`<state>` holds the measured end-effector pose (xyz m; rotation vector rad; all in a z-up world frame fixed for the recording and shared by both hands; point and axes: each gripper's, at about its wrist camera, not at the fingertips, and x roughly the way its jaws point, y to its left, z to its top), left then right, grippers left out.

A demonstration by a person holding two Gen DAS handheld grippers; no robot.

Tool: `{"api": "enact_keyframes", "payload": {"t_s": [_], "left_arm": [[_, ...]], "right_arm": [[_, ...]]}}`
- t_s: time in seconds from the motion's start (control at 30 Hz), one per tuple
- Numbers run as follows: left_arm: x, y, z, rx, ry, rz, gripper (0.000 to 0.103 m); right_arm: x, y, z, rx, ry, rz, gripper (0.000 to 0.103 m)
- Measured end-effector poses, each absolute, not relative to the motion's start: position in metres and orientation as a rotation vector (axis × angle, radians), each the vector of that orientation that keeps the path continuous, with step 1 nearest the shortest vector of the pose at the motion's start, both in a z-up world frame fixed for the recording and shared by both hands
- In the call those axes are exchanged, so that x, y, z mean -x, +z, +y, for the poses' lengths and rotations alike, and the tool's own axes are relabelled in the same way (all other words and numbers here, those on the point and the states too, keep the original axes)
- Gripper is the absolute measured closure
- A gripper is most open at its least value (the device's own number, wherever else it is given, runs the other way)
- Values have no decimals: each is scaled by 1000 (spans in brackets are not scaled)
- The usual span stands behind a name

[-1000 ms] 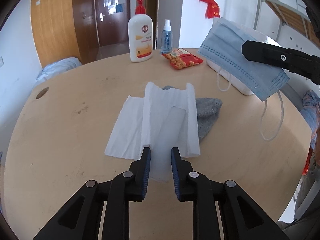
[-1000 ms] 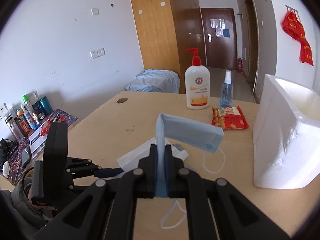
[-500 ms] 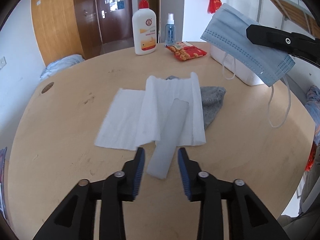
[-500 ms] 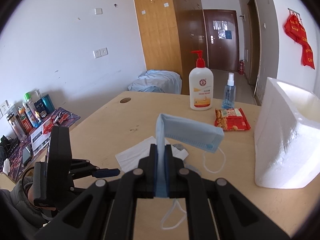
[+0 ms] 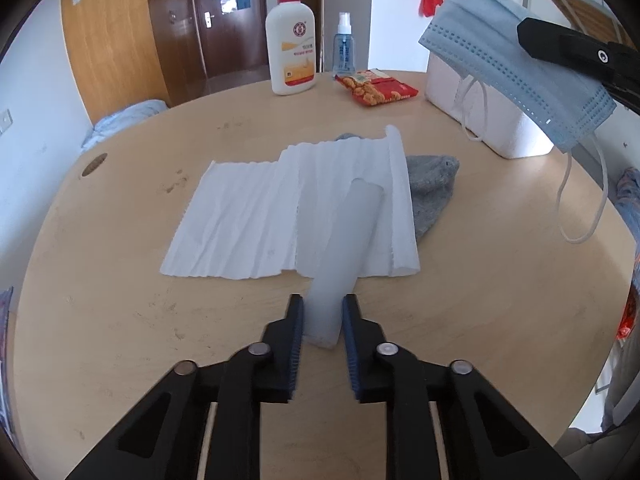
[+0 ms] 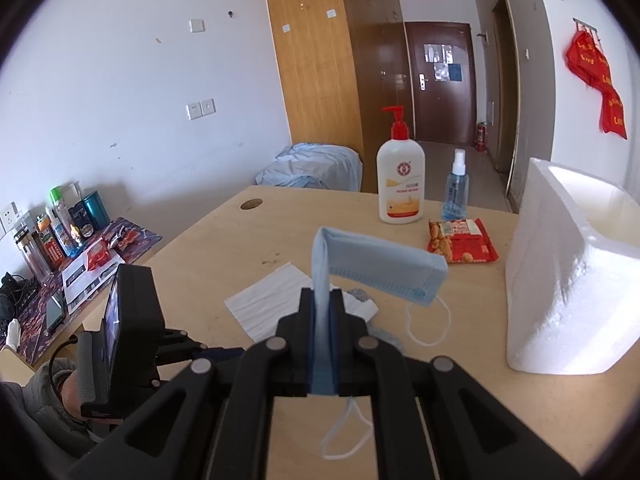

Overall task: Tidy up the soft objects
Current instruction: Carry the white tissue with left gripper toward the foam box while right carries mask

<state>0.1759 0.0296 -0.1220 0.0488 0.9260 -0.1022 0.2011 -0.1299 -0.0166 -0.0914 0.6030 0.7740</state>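
Note:
My left gripper [image 5: 322, 316] sits low over the wooden table [image 5: 120, 280], its jaws closing. The blue pads press both sides of the near end of a translucent white soft strip [image 5: 340, 248]. That strip lies slanted across a crinkled white paper towel [image 5: 256, 216], and a grey sock [image 5: 434, 184] pokes out from under the towel's right side. My right gripper [image 6: 321, 300] is shut on a folded blue face mask [image 6: 380, 264], held in the air with its ear loops hanging. The mask [image 5: 512, 60] also shows at the upper right of the left wrist view.
A white foam box [image 6: 568, 280] stands open-topped on the table's right side. Behind it are a red snack packet [image 6: 460, 240], a white lotion bottle with a red pump [image 6: 401, 184] and a small blue spray bottle [image 6: 455, 192]. A cluttered side shelf [image 6: 60, 236] is at left.
The left jaws spread apart around the strip half a second ago and have come back together on it. The strip now lies more slanted. The right gripper and mask stayed put.

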Motion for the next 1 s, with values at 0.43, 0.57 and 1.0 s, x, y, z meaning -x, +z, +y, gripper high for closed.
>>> {"api": "enact_keyframes", "payload": {"t_s": [0.43,0.57,1.0], "left_arm": [[-161,-52,32,1,-123,702,97],[-154,-30,27,-14,-129,643,97],[-112,18,18,1,-130,497,97]], "right_arm": [[-193,-11,-135,81,761,583,94],[-188,-9,-137,78,757,573,94],[-149,12,-151,64,755,497,94]]}}
